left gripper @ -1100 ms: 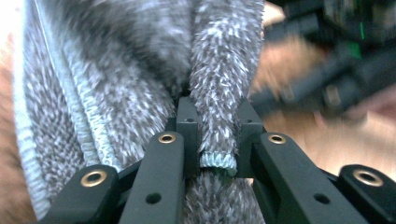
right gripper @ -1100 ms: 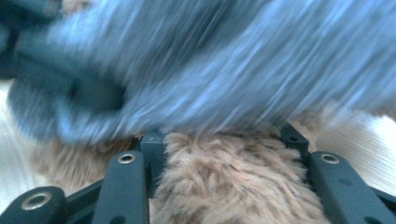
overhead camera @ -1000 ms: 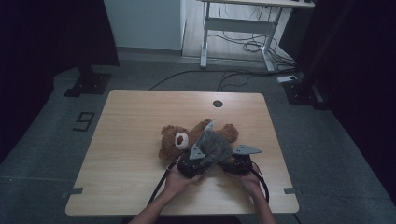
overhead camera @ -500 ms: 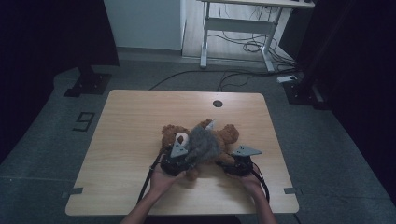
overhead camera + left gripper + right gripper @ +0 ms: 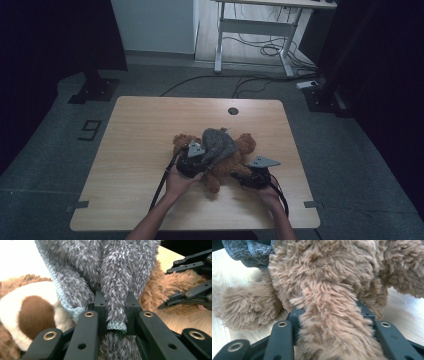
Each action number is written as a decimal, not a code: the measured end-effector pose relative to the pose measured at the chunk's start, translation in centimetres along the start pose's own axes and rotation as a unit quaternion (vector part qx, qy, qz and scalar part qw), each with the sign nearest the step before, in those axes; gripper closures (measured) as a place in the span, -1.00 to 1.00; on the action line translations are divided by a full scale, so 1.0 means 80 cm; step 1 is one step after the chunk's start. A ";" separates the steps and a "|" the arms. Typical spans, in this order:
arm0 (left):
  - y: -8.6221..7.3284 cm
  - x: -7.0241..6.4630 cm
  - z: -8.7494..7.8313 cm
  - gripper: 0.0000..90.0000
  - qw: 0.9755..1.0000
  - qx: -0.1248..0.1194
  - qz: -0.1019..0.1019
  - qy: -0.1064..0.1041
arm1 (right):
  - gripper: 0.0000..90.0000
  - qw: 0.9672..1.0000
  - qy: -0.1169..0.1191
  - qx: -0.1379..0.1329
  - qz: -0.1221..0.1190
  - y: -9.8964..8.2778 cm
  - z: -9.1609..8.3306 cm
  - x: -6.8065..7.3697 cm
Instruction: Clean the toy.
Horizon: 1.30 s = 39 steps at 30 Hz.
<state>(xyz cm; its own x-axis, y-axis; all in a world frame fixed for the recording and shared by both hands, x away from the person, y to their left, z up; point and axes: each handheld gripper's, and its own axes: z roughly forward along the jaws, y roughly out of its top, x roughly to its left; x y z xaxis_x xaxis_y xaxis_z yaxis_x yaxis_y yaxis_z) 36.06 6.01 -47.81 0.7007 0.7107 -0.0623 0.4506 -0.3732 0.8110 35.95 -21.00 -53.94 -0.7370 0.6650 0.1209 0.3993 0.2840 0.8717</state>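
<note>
The jaws of the left gripper [image 5: 115, 315] are clamped on a fold of the grey knitted garment [image 5: 117, 277], the fuzzy cloth pinched tight between the two black pads with its pale blue hemmed edge poking out just below them. The jaws of the right gripper [image 5: 332, 315] are closed around a limb of the brown teddy bear [image 5: 332, 290], the fur bulging out over both pads. In the high view the teddy bear [image 5: 235, 155] lies on the wooden table [image 5: 140, 130] a little toward six o'clock from the table's middle, with the grey knitted garment [image 5: 217, 142] draped over its body. The left gripper [image 5: 192, 161] sits at about eight o'clock of the bear, against its side, and the right gripper [image 5: 255, 175] at about five o'clock, at one of its lower limbs. In the left gripper view the bear's pale muzzle with its brown nose shows at nine o'clock of the jaws, and the other gripper's black linkage shows at three o'clock. The bear is well apart from every edge of the table. Bare wood spreads widely toward nine o'clock and twelve o'clock, with a narrower strip toward three o'clock. A small round hole [image 5: 233, 111] lies near the far edge, at twelve o'clock of the bear. Toward six o'clock the person's forearms come in over the near edge, taking up the room there.
</note>
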 end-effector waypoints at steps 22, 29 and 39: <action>-0.063 0.009 -0.021 0.72 0.999 0.035 -0.001 -0.013 | 0.21 1.000 0.009 0.006 0.001 -0.003 0.001 -0.001; -0.085 0.025 -0.030 0.71 0.998 0.062 -0.016 -0.008 | 0.21 1.000 0.010 0.006 0.002 -0.003 0.002 0.000; -0.077 0.058 -0.097 0.72 0.999 -0.015 -0.038 0.034 | 0.23 1.000 0.011 0.004 0.003 -0.003 0.003 -0.002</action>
<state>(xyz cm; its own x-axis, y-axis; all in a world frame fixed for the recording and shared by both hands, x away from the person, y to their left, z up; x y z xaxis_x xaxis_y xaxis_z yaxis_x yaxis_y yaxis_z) 32.21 16.23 -48.61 0.6258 0.7753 -0.0854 0.4836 -0.2997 0.8224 36.07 -21.02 -54.28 -0.7463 0.6516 0.1359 0.4081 0.2867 0.8668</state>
